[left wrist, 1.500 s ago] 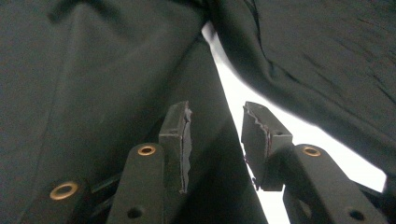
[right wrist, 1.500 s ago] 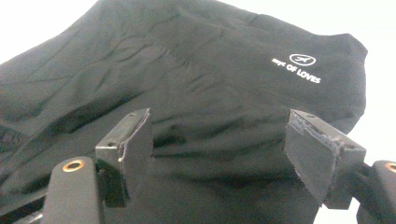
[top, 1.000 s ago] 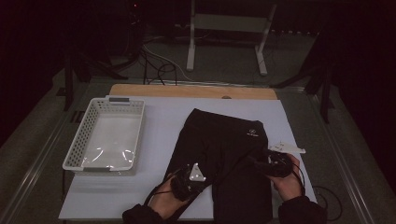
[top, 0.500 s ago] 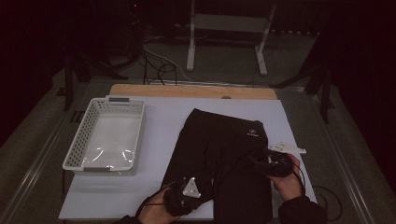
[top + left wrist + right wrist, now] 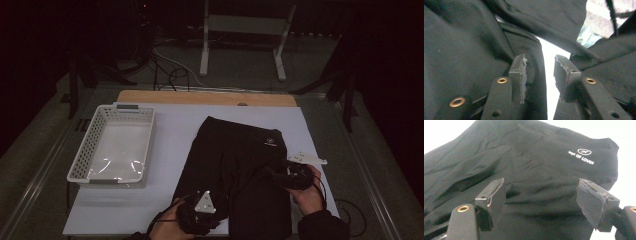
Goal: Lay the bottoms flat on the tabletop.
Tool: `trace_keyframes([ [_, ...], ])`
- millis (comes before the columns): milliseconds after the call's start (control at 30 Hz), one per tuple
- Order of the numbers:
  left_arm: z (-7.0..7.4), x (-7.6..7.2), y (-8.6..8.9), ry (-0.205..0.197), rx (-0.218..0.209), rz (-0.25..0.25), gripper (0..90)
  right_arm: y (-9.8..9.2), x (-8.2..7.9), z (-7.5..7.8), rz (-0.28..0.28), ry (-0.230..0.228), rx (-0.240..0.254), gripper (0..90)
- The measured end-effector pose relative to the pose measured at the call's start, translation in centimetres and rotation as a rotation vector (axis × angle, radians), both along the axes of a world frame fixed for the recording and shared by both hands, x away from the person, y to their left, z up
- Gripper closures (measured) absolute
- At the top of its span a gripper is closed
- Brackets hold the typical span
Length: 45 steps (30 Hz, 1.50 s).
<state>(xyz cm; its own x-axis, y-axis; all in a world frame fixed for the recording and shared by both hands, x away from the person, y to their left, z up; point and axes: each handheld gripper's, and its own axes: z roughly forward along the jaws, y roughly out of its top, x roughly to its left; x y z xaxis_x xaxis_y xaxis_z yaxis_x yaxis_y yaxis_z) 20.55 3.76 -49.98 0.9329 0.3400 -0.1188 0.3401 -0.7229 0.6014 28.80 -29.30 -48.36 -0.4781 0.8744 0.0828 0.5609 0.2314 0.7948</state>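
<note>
White table [image 5: 165, 150]: black garment [image 5: 240, 170], creased, lying flat right of centre; white print "OF LOVES" [image 5: 581, 158] under a small oval emblem. Left gripper [image 5: 539, 72]: jaws just opened, nothing pinched. Right gripper [image 5: 540, 195]: jaws wide, released, over the cloth.

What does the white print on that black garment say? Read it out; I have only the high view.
Observer: The right gripper view shows the print on the black garment: a small plane in an oval, with lettering ending "OF LOVES".
Operator: Report the left tongs.
Observer: The left tongs have just been opening; the pads are apart with nothing pinched, and the white table shows through the gap.
Operator: Check the right tongs.
Observer: The right tongs stand wide open over the garment, gripping nothing.
</note>
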Motion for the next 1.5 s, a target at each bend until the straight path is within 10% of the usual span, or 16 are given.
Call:
trace_keyframes([
  [167, -0.4, 0.1, 0.4, 0.0, 0.035, 0.008, 63.2, -0.1, 0.0, 0.1, -0.004, -0.002, 0.004, 24.5],
  [400, 0.2, 0.8, 1.1, -0.006, 0.065, -0.01, 88.3, 0.0, 0.0, 0.0, -0.003, -0.002, 0.002, 24.5],
  [933, 2.7, 6.3, 3.0, -0.158, 0.053, 0.238, 87.8, 0.0, 0.0, -0.1, 0.0, 0.002, 0.003, 24.5],
  [1100, 2.0, 7.4, 3.0, -0.183, 0.095, 0.346, 74.1, -0.1, 0.0, -0.1, -0.004, 0.003, 0.002, 24.5],
  [1500, 1.3, 5.1, 1.7, -0.107, 0.023, 0.277, 56.6, -0.1, 0.0, 0.0, -0.004, -0.001, 0.004, 24.5],
])
